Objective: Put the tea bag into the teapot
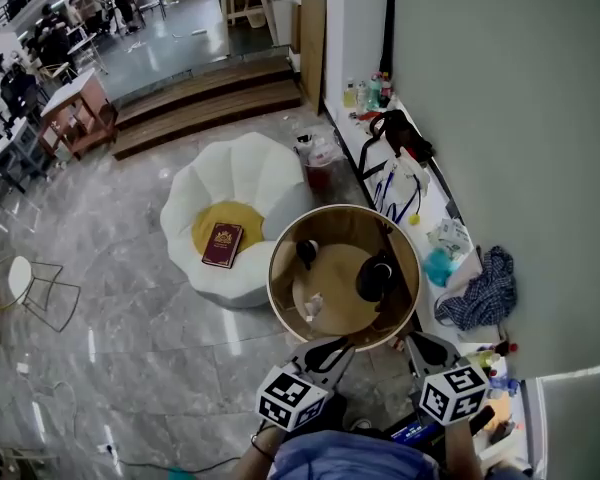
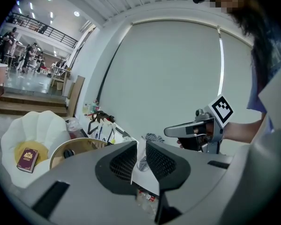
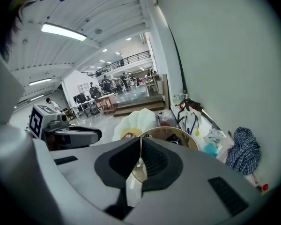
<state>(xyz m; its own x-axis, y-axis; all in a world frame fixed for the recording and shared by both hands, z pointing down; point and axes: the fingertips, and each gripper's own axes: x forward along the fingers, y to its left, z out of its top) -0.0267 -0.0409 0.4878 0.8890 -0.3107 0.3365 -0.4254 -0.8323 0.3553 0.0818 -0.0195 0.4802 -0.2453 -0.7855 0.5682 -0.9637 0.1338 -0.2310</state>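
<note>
A round wooden table with a gold rim [image 1: 280,298] stands just ahead of me. On it are a black teapot [image 1: 377,278] at the right, a small black piece [image 1: 307,251] at the back left, and a pale tea bag [image 1: 313,306] near the front. My left gripper [image 1: 332,348] hovers at the table's near rim, its jaws a narrow gap apart with nothing between them [image 2: 141,146]. To its right, my right gripper [image 1: 418,340] is shut with no object visible in it [image 3: 140,142]. The right gripper view shows the teapot [image 3: 174,138] beyond the jaw tips.
A white petal-shaped seat [image 1: 240,168] with a yellow cushion and a maroon book [image 1: 223,245] sits left of the table. A white counter [image 1: 435,213] along the right wall holds cables, bottles and a checked cloth [image 1: 480,293]. A wire chair [image 1: 40,288] stands far left.
</note>
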